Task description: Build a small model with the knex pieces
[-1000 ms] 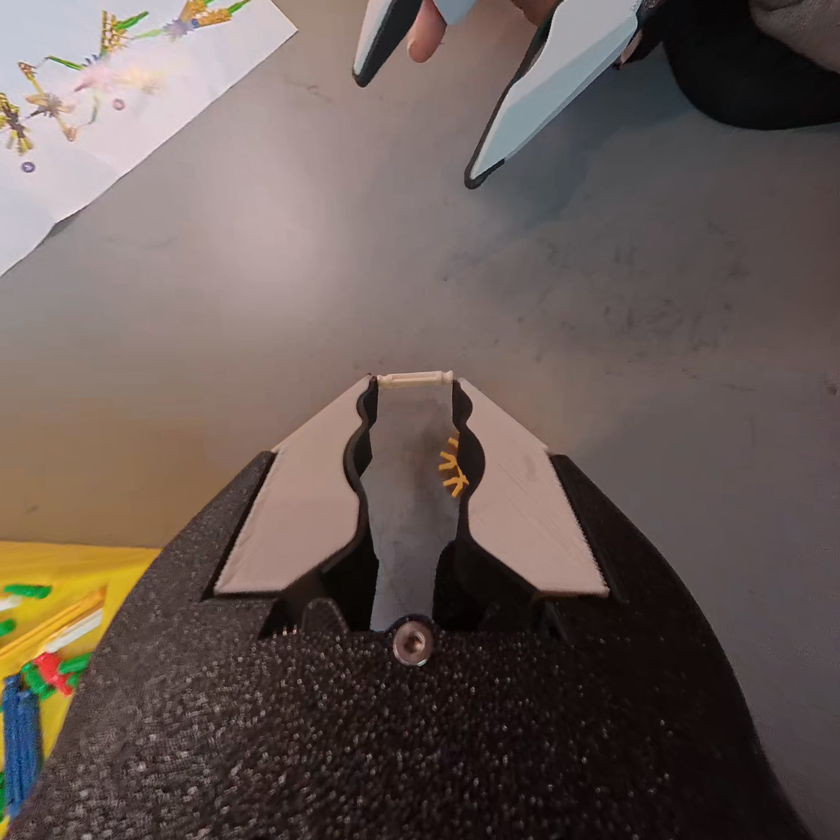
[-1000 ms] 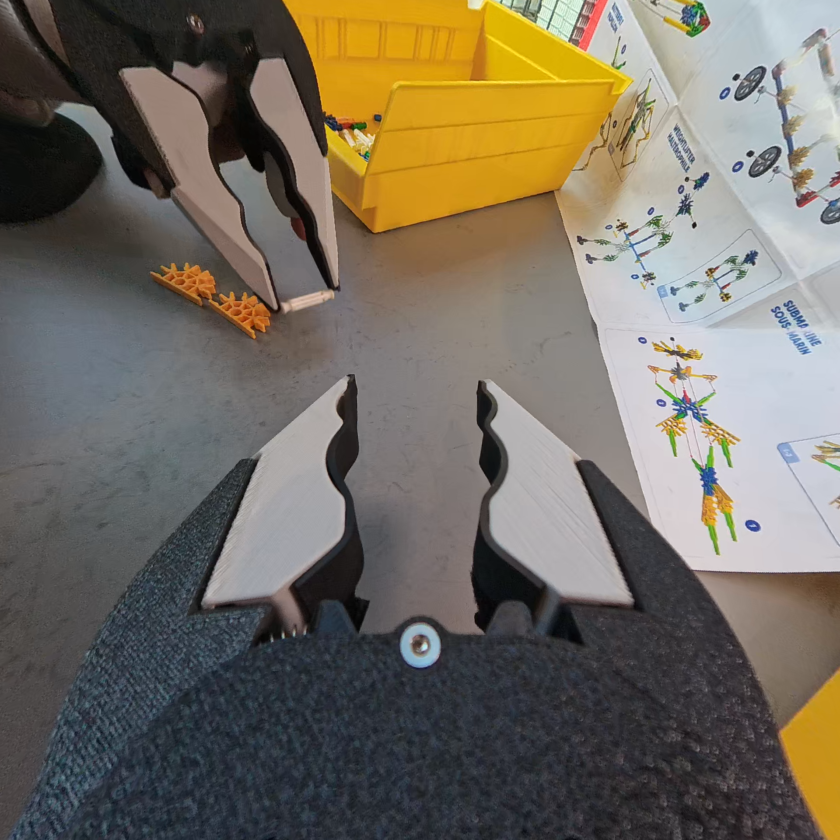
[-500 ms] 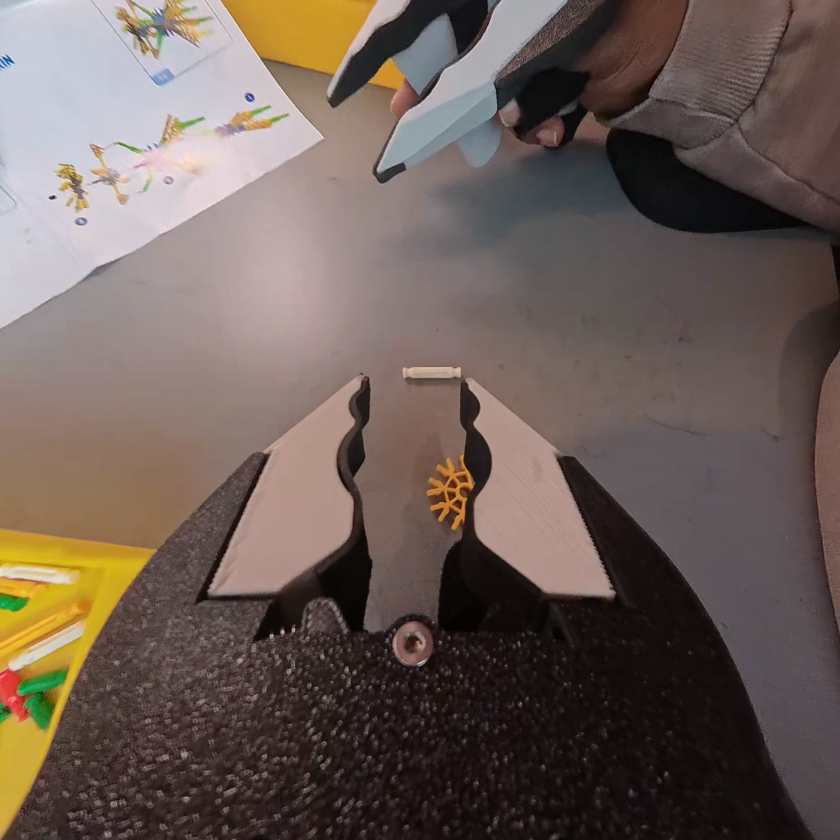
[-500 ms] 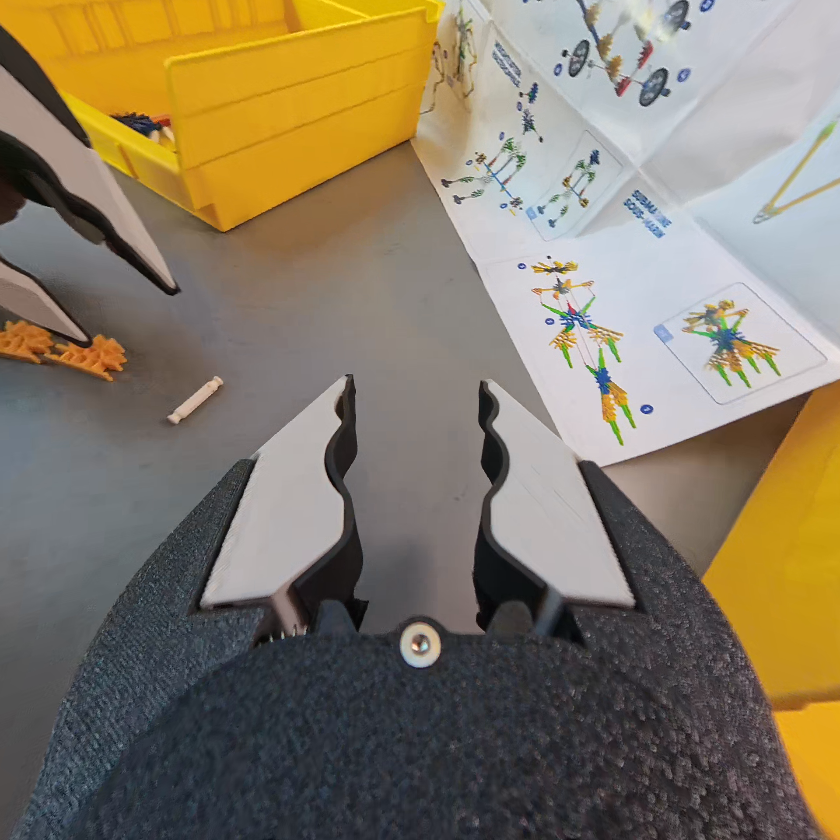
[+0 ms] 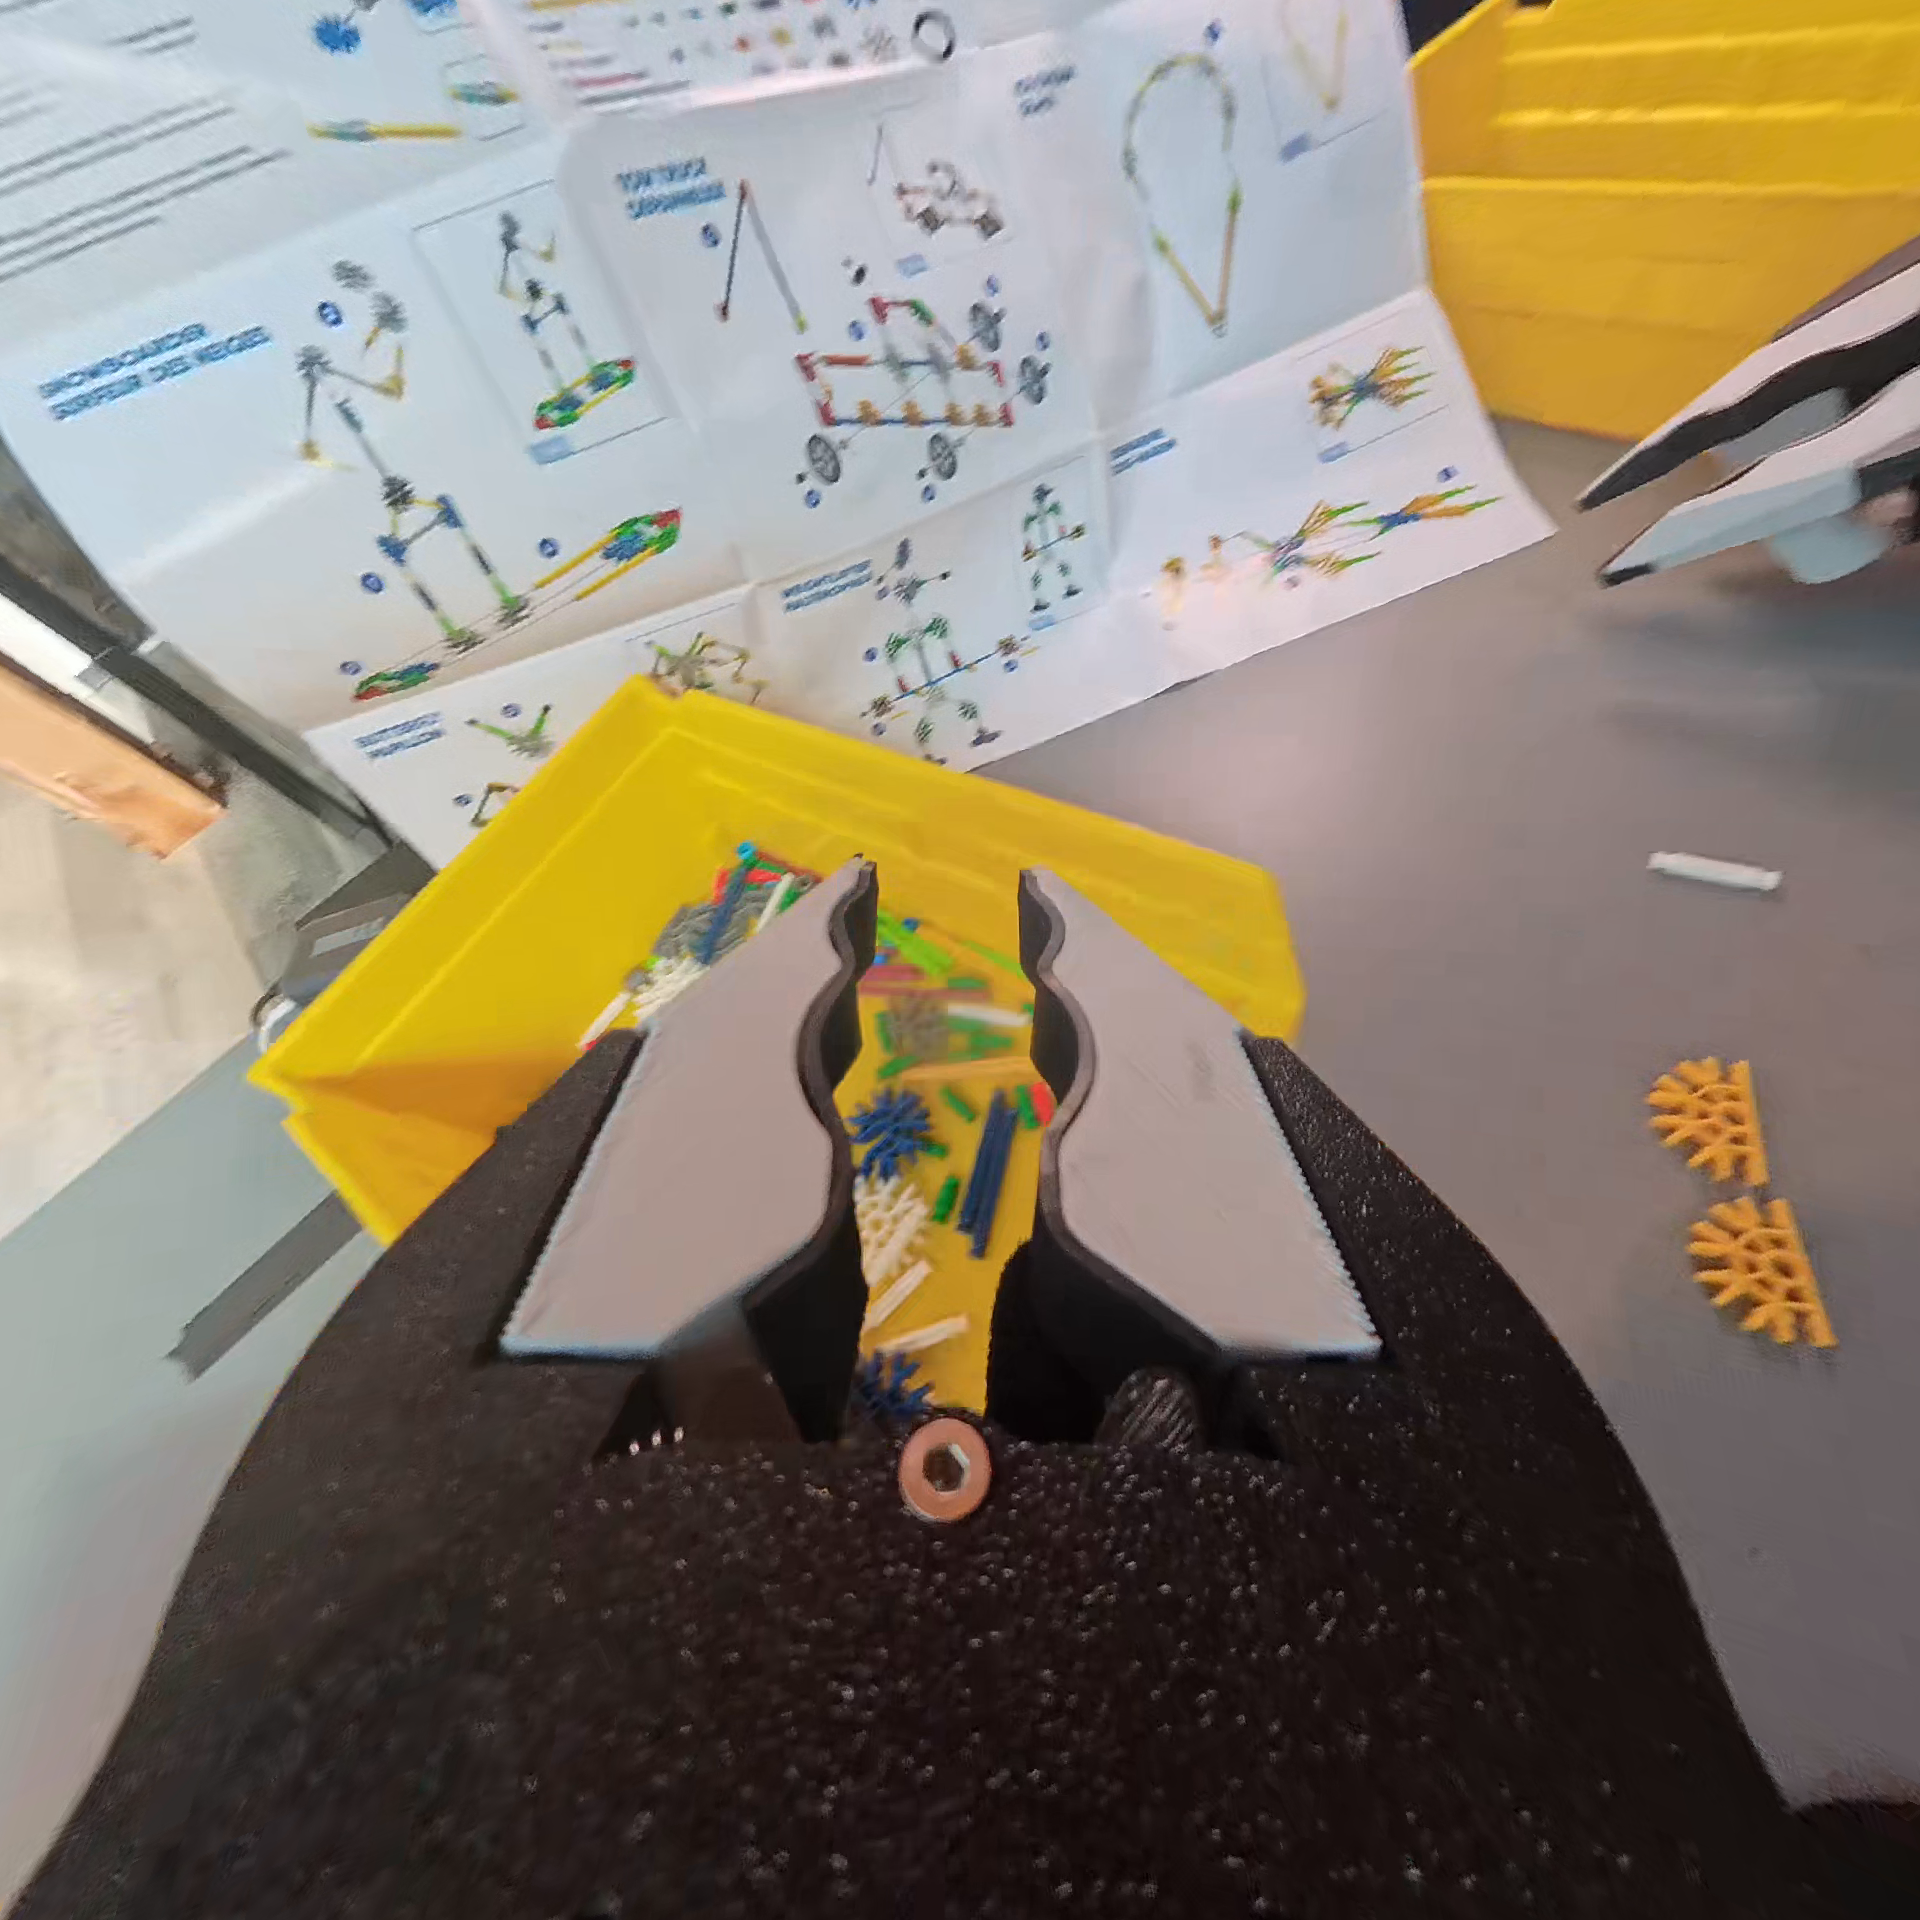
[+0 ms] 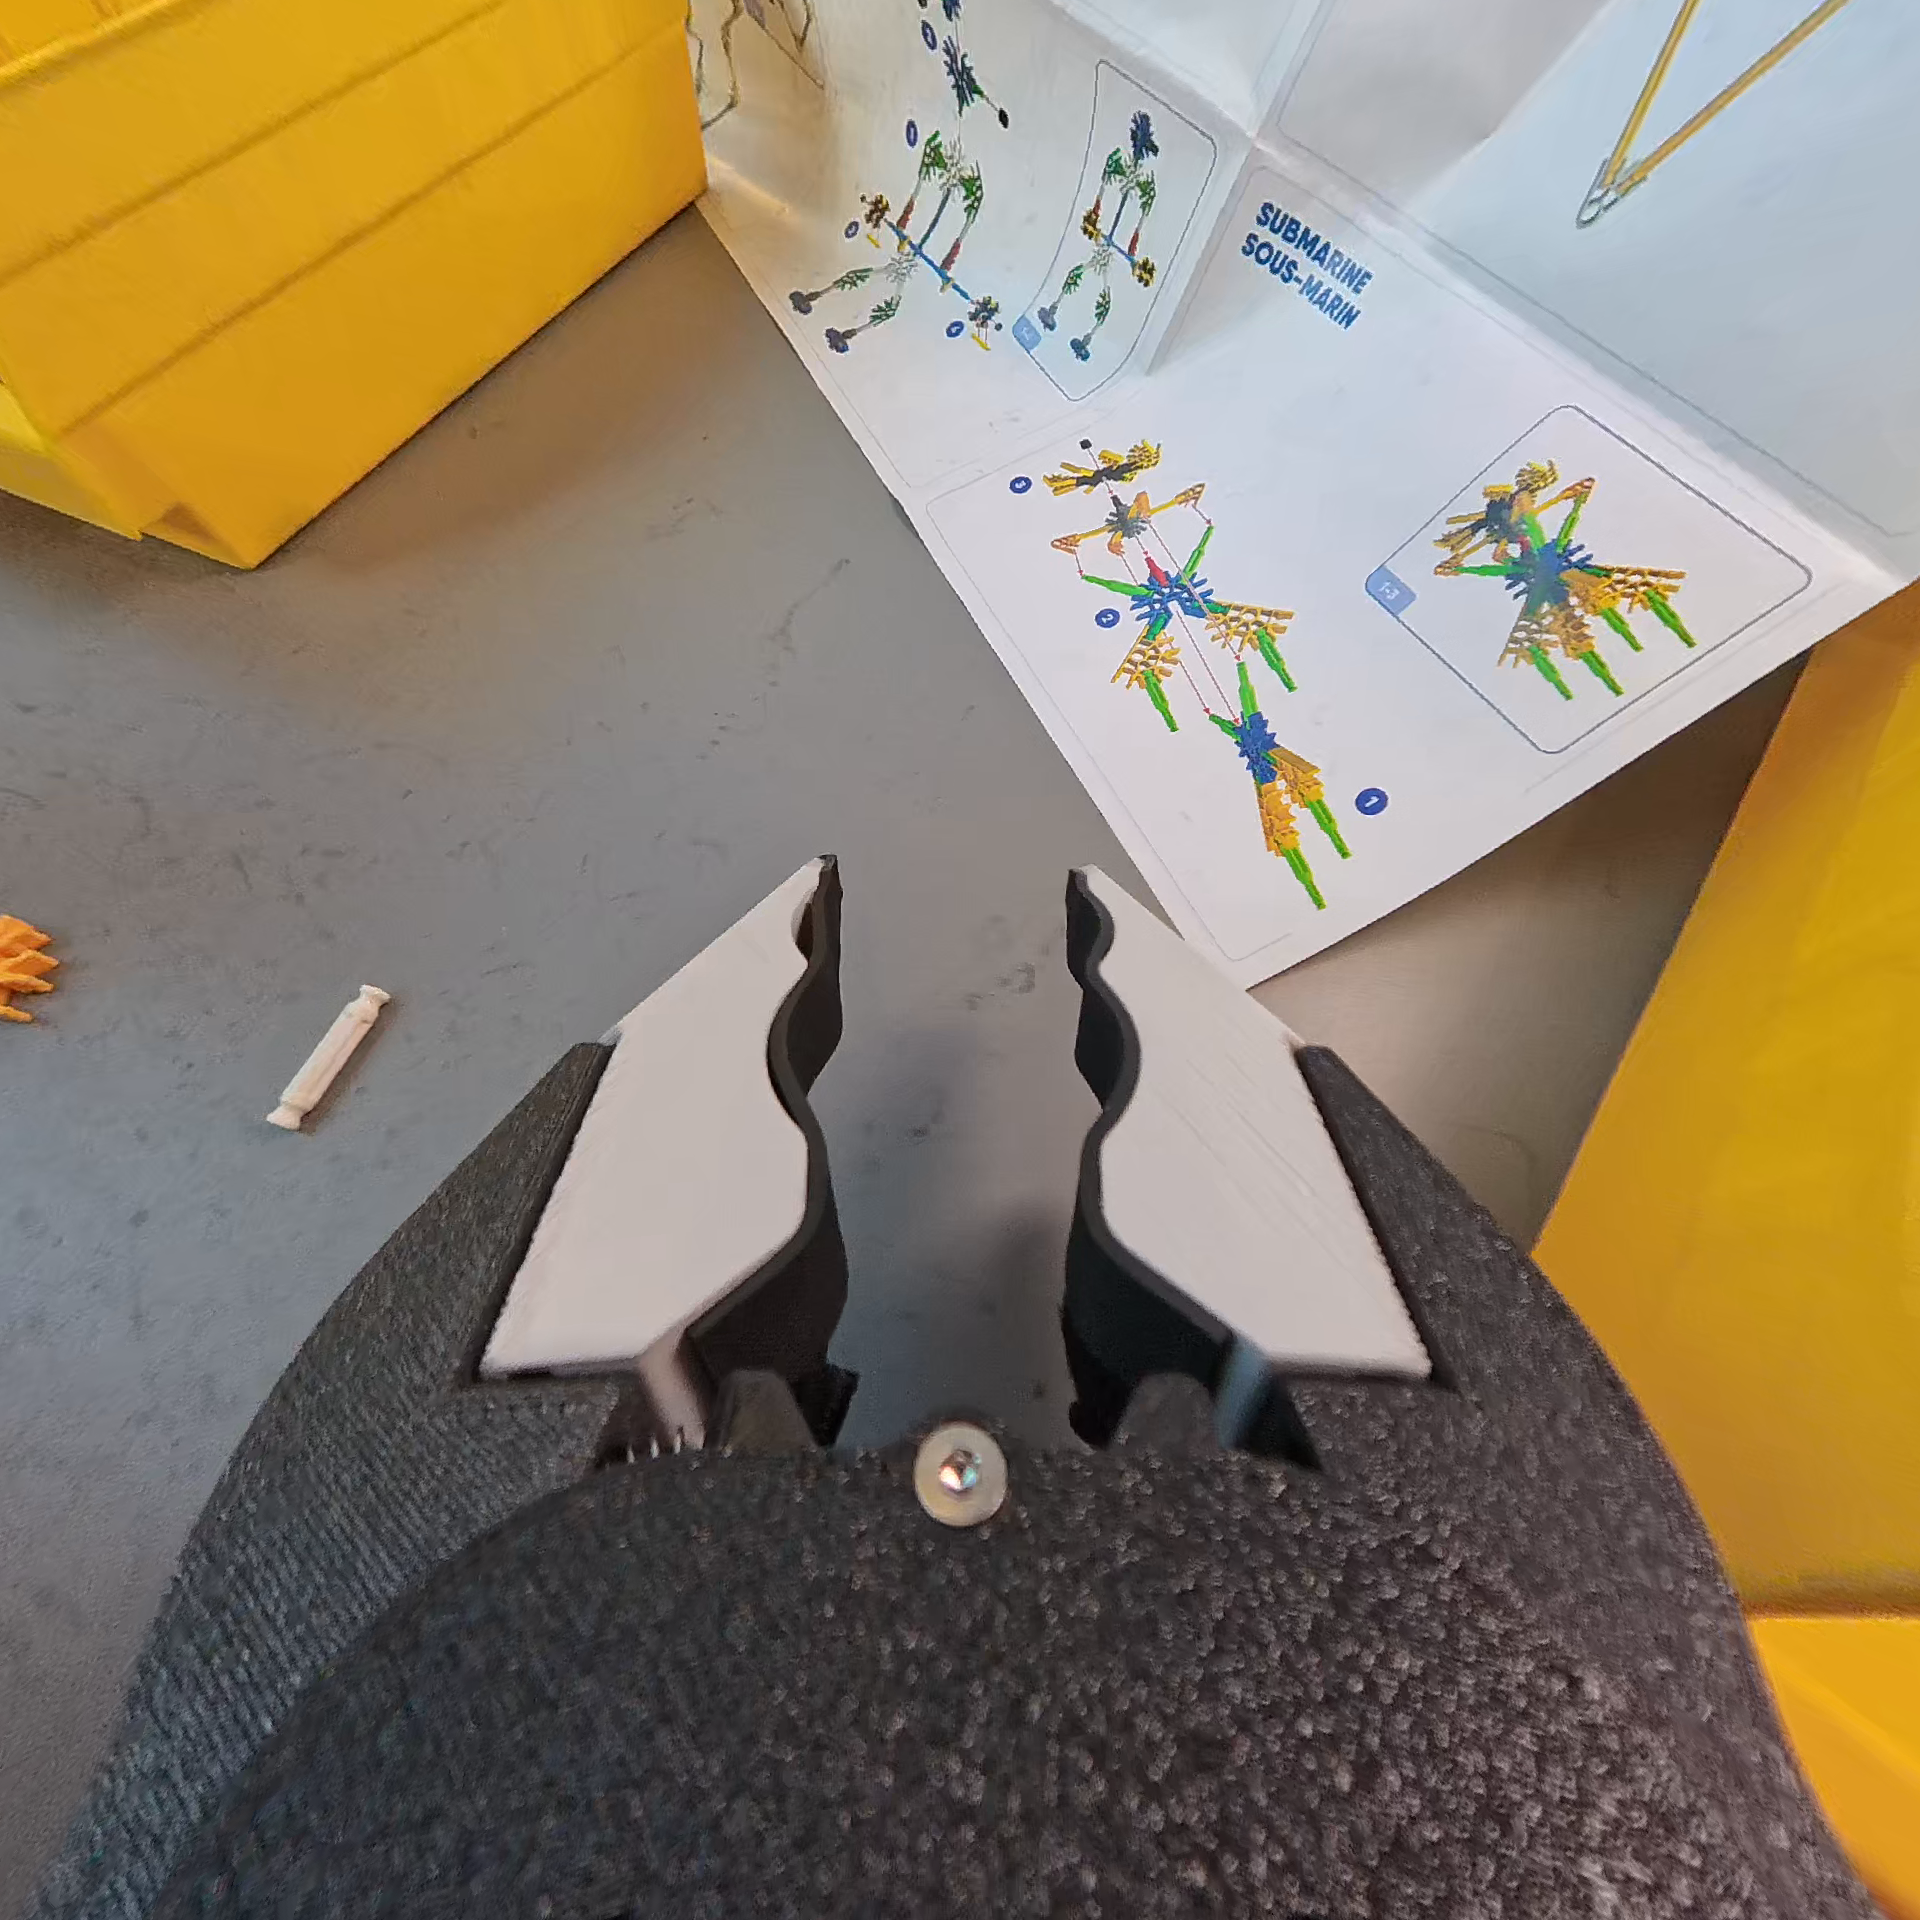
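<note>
My left gripper (image 5: 945, 888) is open and empty above a yellow bin (image 5: 1174, 894) that holds several small coloured rods and connectors (image 5: 940, 1101). A short white rod (image 5: 1714, 871) lies on the grey table to its right; it also shows in the right wrist view (image 6: 328, 1058). Two orange fan-shaped connectors (image 5: 1709, 1117) (image 5: 1761, 1283) lie side by side nearer to me. My right gripper (image 6: 951, 883) is open and empty over bare table, right of the white rod. It also shows at the right edge of the left wrist view (image 5: 1766, 468).
A large white instruction sheet (image 5: 727, 364) with coloured model drawings lies behind the bin, also in the right wrist view (image 6: 1455, 468). A yellow bin (image 6: 312, 260) stands at upper left of the right wrist view, another yellow bin (image 6: 1787, 1039) at right. An orange connector (image 6: 21, 971) shows at the left edge. The grippers' ends are close to 35 centimeters from one another.
My left gripper let go of the white rod, which now lies on the table, and swung left over the yellow bin. My right gripper moved right, toward the instruction sheet.
</note>
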Tool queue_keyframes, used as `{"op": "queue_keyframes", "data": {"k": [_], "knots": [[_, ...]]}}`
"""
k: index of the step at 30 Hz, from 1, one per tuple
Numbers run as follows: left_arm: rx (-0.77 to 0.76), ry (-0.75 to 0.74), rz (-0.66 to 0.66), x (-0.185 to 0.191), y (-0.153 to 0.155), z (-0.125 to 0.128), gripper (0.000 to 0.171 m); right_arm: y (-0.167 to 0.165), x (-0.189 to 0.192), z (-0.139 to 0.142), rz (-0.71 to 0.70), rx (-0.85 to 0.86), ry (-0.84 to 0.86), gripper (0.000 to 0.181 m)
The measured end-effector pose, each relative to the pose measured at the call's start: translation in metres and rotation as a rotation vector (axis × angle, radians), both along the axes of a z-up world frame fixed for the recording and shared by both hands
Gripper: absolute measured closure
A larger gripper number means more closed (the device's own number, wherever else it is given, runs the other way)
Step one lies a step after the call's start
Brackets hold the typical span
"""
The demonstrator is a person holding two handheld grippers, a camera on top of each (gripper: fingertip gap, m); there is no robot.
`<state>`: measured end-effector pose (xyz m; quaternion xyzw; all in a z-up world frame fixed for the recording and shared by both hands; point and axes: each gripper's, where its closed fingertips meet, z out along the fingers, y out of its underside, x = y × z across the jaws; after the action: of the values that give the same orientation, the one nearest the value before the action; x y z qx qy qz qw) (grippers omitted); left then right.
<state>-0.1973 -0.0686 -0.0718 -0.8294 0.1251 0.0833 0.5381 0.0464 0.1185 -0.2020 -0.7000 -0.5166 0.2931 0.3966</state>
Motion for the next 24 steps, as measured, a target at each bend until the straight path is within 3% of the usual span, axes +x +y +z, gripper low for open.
{"op": "queue_keyframes", "data": {"k": [6, 11, 14, 19, 24], "knots": [[-0.419, 0.138, 0.060, -0.084, 0.005, -0.048, 0.145, -0.010, -0.002, 0.003, 0.047, 0.030, 0.009, 0.143], [-0.689, 0.053, -0.077, -0.079, 0.020, -0.097, 0.146, -0.019, -0.003, 0.005, 0.092, 0.060, 0.016, 0.144], [-0.801, 0.090, -0.178, -0.062, 0.025, -0.123, 0.148, -0.025, -0.003, 0.007, 0.125, 0.077, 0.025, 0.145], [-0.834, 0.152, -0.254, -0.043, 0.041, -0.140, 0.148, -0.033, -0.004, 0.007, 0.164, 0.096, 0.024, 0.146], [-0.763, 0.109, -0.220, -0.039, 0.072, -0.141, 0.148, -0.040, -0.006, 0.003, 0.198, 0.115, -0.005, 0.146]]}}
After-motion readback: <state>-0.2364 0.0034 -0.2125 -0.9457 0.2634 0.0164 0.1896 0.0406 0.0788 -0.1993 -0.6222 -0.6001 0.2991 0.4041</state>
